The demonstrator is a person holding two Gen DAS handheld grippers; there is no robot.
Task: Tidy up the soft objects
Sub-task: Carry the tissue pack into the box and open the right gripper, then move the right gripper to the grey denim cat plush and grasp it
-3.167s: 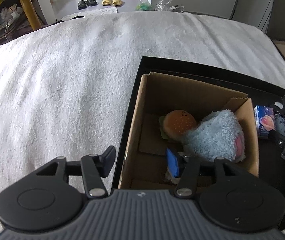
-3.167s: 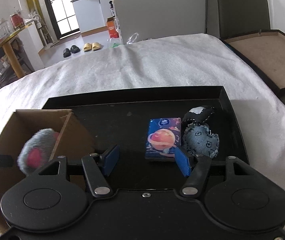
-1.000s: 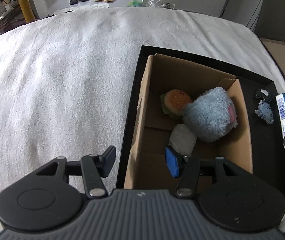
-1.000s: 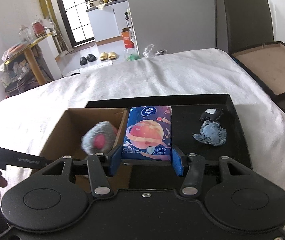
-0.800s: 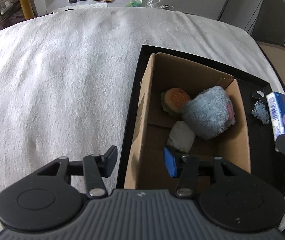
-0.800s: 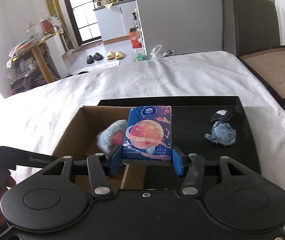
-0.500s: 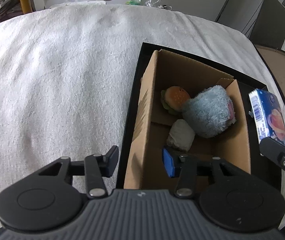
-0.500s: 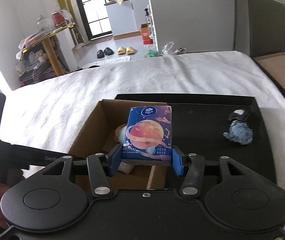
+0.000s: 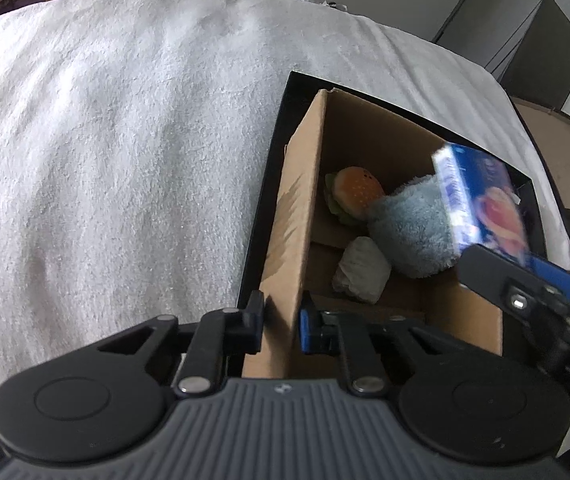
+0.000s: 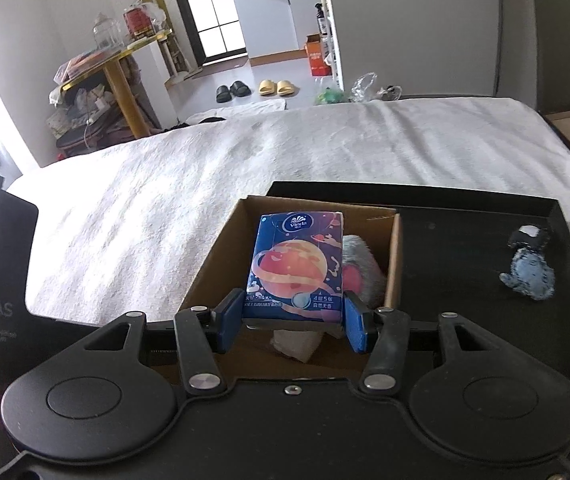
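Note:
A cardboard box (image 9: 297,216) stands in a black tray (image 10: 465,240) on a white bed. In the box lie a burger plush (image 9: 355,190), a fluffy blue plush (image 9: 413,232) and a white soft lump (image 9: 361,270). My left gripper (image 9: 281,326) is shut on the box's left wall. My right gripper (image 10: 291,326) is shut on a blue tissue pack (image 10: 297,264) and holds it above the open box (image 10: 221,256); the pack also shows in the left wrist view (image 9: 481,200). A small blue-grey plush (image 10: 529,274) lies on the tray to the right.
The white towel-covered bed (image 9: 125,140) spreads to the left and beyond the tray. A brown board (image 9: 557,156) lies off the bed's right side. A yellow-legged table (image 10: 121,76) with clutter and slippers (image 10: 277,87) are on the floor far behind.
My left gripper has closed on the box's left wall. My right gripper has carried the tissue pack leftward from the tray to above the box.

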